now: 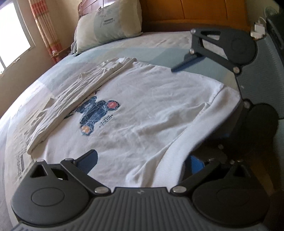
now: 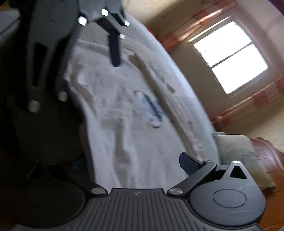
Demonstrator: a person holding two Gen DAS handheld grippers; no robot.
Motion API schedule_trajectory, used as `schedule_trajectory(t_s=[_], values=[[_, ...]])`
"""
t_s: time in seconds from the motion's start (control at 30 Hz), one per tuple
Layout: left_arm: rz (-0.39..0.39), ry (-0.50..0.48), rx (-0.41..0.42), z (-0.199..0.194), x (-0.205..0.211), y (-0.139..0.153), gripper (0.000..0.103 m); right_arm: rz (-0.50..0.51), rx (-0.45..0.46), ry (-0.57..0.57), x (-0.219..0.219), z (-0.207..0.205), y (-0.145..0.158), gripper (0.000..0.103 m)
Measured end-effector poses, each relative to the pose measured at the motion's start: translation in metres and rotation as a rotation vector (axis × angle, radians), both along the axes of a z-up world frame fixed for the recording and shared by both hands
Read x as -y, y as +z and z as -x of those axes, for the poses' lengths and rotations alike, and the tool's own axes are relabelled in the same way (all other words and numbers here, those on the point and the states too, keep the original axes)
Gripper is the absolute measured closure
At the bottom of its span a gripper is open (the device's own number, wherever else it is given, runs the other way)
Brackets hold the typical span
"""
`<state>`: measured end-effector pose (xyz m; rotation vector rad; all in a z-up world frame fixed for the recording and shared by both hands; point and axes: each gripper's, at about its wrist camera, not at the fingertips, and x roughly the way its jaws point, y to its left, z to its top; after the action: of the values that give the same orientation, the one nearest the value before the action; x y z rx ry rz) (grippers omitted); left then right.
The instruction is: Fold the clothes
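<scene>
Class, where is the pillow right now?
In the left wrist view, the pillow is at the upper left, propped against the wooden headboard, beyond the white shirt.

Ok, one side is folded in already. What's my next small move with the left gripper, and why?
Probably close the left gripper on the ribbed hem: its jaws stand open with that edge lying between them. The shirt has its far side folded in beside the bear print; this side lies unfolded, so it likely needs gripping first.

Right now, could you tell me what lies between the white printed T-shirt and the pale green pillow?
Only bare, pale blue bedsheet separates the white T-shirt from the pillow; the left wrist view shows it.
</scene>
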<state>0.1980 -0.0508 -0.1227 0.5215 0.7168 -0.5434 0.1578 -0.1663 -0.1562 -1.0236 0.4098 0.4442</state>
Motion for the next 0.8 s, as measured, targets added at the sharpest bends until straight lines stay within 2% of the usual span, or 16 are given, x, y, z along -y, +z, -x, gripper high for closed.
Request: schedule_trajectory(t_s=[0.1, 0.23, 0.3, 0.43, 0.57, 0.7, 0.8], values=[[0.006, -0.047, -0.003, 0.007, 0.003, 0.001, 0.001, -0.030, 0.027, -0.006, 0.003, 0.003, 0.011, 0.000], [-0.064, -0.094, 0.032, 0.012, 0.019, -0.011, 0.001, -0.064, 0.039, -0.009, 0.006, 0.004, 0.021, 0.000], [-0.099, -0.081, 0.077, 0.011, 0.024, -0.016, 0.001, -0.070, 0.032, -0.012, 0.005, 0.002, 0.022, 0.000], [-0.116, -0.025, 0.128, 0.006, 0.022, -0.016, 0.001, -0.086, -0.012, -0.012, 0.009, 0.001, 0.018, 0.000], [-0.084, -0.003, 0.131, 0.003, 0.014, -0.008, 0.001, -0.109, -0.062, 0.005, 0.003, 0.000, 0.006, 0.000], [-0.097, -0.005, 0.132, 0.006, 0.010, -0.006, 0.001, -0.125, -0.032, -0.034, -0.006, -0.008, -0.008, 0.000], [-0.174, -0.012, 0.165, 0.014, 0.007, -0.015, 0.001, -0.112, 0.001, -0.080, 0.002, -0.008, -0.010, 0.000]])
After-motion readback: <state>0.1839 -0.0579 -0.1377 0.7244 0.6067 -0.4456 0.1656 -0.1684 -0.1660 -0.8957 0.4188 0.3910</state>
